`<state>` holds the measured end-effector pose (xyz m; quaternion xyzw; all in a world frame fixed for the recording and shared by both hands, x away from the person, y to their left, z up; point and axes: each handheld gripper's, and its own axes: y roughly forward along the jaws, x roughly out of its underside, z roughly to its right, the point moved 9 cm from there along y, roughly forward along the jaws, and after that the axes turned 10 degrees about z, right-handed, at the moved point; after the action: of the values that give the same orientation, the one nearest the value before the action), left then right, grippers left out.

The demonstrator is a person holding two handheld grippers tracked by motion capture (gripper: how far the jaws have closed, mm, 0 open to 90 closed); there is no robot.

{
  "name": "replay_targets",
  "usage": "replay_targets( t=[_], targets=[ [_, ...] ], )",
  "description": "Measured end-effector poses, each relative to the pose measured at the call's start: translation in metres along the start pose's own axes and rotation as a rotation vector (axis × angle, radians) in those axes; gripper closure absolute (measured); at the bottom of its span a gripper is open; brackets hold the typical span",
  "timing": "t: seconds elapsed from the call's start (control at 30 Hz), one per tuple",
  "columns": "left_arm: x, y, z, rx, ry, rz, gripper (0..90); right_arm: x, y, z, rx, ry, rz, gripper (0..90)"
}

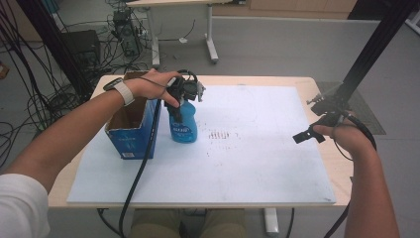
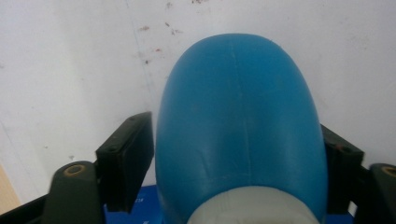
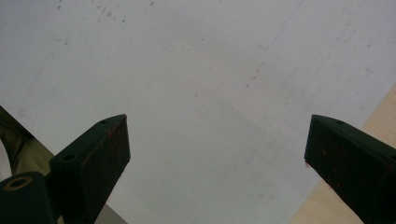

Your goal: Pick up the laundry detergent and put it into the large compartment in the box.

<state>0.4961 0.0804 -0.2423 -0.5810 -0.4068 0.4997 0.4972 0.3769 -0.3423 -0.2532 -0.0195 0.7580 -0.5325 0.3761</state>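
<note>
The blue bottle [image 1: 183,126] stood on the white mat [image 1: 257,148] just beside the open blue box [image 1: 130,130], its rounded top pinched by the left gripper [image 1: 179,101] (right gripper [image 1: 317,130] spread, idle), and that smooth dome risked slipping out when lifted

Upright blue bottle [image 1: 183,124] beside open box [image 1: 132,130]

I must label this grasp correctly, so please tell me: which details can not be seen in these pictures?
- Blue plastic bottle, high view: its top is hidden by the left gripper and hand.
- Left gripper view: the bottle's cap is cut off by the bottom edge.
- Bottle label, high view: print too small to read.
- Open blue cardboard box, high view: its inside is shadowed; contents unclear.
</note>
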Motion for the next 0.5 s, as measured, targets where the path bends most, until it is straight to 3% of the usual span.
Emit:
replay_targets(
  t=[0.5],
  targets=[
    [-0.0013, 0.0014, 0.0013, 0.014, 0.003, -0.009, 37.5, 0.0014, -0.0004, -0.0001, 0.001, 0.003, 0.0, 6.6]
  ],
)
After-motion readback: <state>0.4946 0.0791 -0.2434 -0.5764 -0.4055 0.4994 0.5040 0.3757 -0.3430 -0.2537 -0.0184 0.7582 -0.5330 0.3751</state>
